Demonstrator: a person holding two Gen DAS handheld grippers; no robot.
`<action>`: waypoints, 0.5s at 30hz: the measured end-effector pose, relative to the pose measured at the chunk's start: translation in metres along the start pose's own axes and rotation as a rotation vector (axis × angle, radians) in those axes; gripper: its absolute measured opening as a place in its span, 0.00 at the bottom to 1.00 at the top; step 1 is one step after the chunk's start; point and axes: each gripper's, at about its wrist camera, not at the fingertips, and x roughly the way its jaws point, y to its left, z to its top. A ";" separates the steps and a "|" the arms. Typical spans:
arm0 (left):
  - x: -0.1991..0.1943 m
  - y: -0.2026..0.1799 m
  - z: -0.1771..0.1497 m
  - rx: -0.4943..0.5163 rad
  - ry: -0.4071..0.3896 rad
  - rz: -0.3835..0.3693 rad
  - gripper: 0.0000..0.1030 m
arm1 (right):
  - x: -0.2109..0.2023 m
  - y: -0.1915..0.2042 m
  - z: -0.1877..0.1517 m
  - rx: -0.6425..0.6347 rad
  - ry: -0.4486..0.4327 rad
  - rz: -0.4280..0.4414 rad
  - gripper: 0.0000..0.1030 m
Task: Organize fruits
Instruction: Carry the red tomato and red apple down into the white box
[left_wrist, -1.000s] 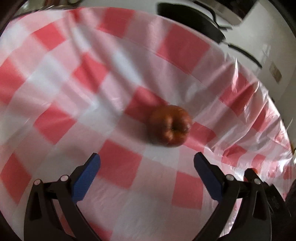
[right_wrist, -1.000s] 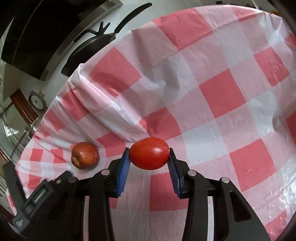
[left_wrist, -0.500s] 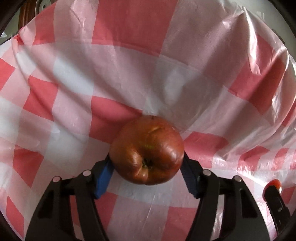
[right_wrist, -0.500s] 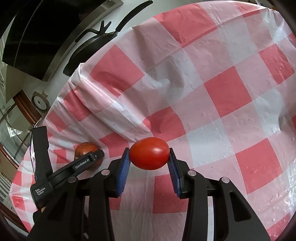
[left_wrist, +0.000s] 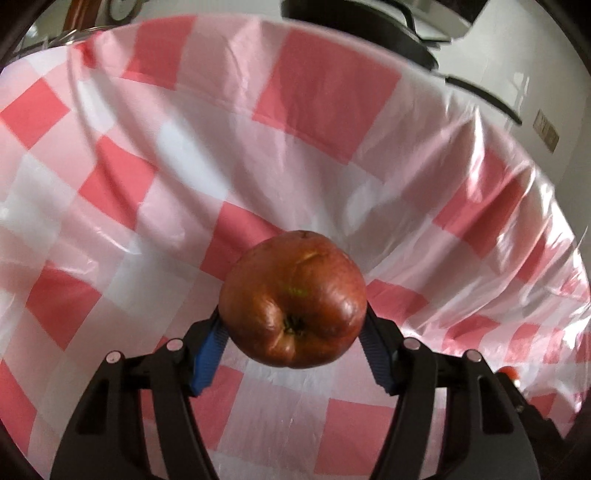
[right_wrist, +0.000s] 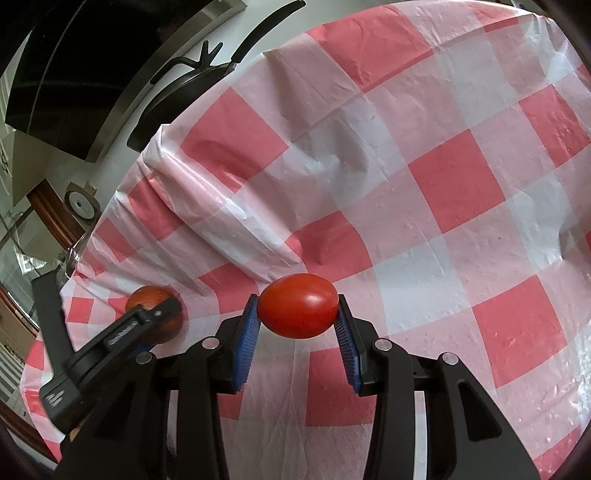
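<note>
Your left gripper (left_wrist: 292, 332) has just been closing, and the apple (left_wrist: 293, 301) sits squarely between its blue pads (left_wrist: 208, 349), gripped at both flanks, right out at the fingertips. It faces the left wrist camera stem-end on: dark brownish red, dull, wrinkled and dented around the stem hollow, with a crease running up over its top. Below and behind it spreads the red-and-white checked tablecloth (left_wrist: 332, 88), shiny and creased; from this view you cannot tell whether the apple touches the cloth.

Your right gripper (right_wrist: 298, 325) is clamped narrow on the tomato (right_wrist: 298, 311), the ribbed blue pads (right_wrist: 246, 341) pressing its two ends, long axis lying across the fingers. It is smooth, glossy, bright red and egg-shaped. From the right wrist view, the apple shows at the left, half hidden behind the left gripper's finger.
</note>
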 end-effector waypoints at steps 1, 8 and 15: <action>-0.007 0.002 -0.001 -0.007 -0.018 -0.003 0.64 | 0.000 -0.001 0.000 0.002 -0.003 0.004 0.39; -0.061 0.018 -0.033 -0.025 -0.101 0.016 0.64 | -0.001 -0.003 -0.001 0.005 0.000 0.019 0.39; -0.127 0.048 -0.076 -0.046 -0.125 0.042 0.64 | -0.012 -0.005 -0.002 0.011 -0.038 0.050 0.39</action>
